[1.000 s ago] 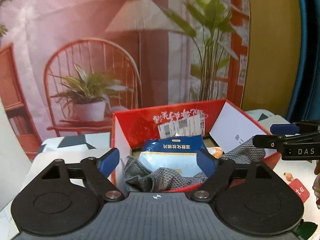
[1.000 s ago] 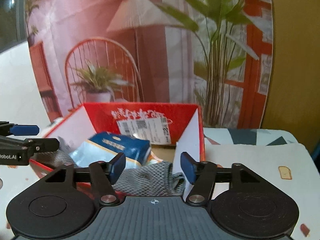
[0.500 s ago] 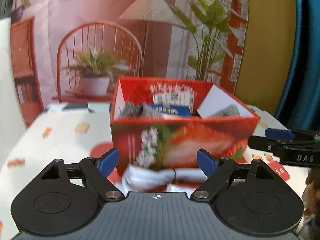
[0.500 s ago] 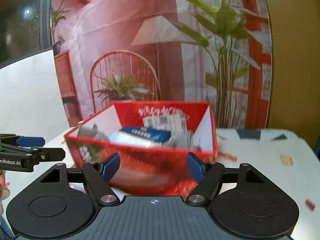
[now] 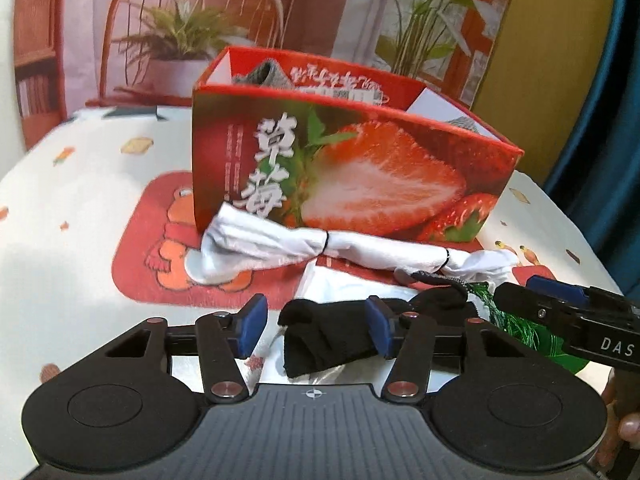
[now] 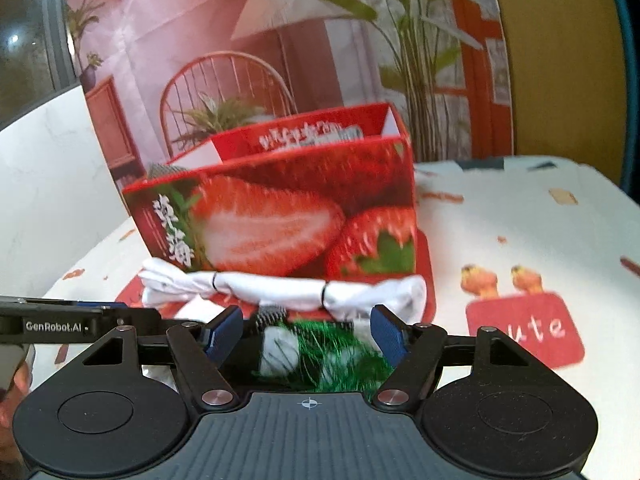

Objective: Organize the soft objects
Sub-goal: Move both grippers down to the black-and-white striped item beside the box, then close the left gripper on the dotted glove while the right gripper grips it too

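Observation:
A red strawberry-print box (image 5: 352, 152) (image 6: 280, 208) stands on the table with grey knit fabric (image 5: 260, 74) poking over its rim. In front of it lies a white rolled cloth (image 5: 280, 244) (image 6: 272, 288) tied with two black bands. My left gripper (image 5: 315, 326) is low over a black folded cloth (image 5: 328, 340). Its jaws are closing around the cloth, and the left pad is still apart from it. My right gripper (image 6: 306, 334) stands open around a green tinsel bundle (image 6: 340, 352) with white patches.
A white tablecloth with small cartoon prints covers the table, with a red bear mat (image 5: 160, 240) under the box. White crumpled material (image 5: 344, 284) lies beneath the black cloth. A printed backdrop hangs behind, and a blue curtain (image 5: 600, 100) is at the right.
Both grippers came down from above the box to the table in front of it. The left jaws narrowed, and the black cloth and the green tinsel now sit between the fingers.

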`<state>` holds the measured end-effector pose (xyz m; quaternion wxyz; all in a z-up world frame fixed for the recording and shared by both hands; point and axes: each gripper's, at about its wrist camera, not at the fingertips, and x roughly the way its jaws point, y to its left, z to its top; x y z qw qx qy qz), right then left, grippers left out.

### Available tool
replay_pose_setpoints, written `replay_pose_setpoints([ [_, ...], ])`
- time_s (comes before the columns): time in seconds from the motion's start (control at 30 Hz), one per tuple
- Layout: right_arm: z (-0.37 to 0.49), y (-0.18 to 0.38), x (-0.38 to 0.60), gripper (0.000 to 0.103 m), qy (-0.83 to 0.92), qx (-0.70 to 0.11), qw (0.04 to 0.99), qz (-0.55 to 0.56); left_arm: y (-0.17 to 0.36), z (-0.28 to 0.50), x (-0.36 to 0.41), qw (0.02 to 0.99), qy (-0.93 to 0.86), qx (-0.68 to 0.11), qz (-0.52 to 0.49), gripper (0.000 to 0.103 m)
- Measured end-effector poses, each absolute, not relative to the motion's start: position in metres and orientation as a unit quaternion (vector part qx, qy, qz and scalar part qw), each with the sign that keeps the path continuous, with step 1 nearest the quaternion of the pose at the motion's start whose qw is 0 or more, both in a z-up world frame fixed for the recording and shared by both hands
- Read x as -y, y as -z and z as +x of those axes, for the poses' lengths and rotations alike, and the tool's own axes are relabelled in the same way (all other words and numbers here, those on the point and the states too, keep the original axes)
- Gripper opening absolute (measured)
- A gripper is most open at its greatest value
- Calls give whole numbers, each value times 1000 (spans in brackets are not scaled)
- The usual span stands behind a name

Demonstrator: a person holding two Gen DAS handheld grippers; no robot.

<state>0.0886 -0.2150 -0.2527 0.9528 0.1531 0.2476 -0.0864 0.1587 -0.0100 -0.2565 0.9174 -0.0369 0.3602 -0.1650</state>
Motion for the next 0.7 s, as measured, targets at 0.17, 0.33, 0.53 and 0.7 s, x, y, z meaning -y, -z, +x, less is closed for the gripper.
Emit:
replay_pose_setpoints([
  [0.17,92,252,209,68,73,-246,956,141,260,155,13,919,182,-347,-41,11],
  [0.33,94,257,210,68,73,-254,953,146,258,154,11,922,175,-341,-46,8],
  [0.53,93,257,211,68,76,-254,953,147,253,151,0,930,148,-331,-55,8],
  [0.7,93,259,211,68,78,-259,952,146,248,150,-7,936,128,-321,-59,8],
])
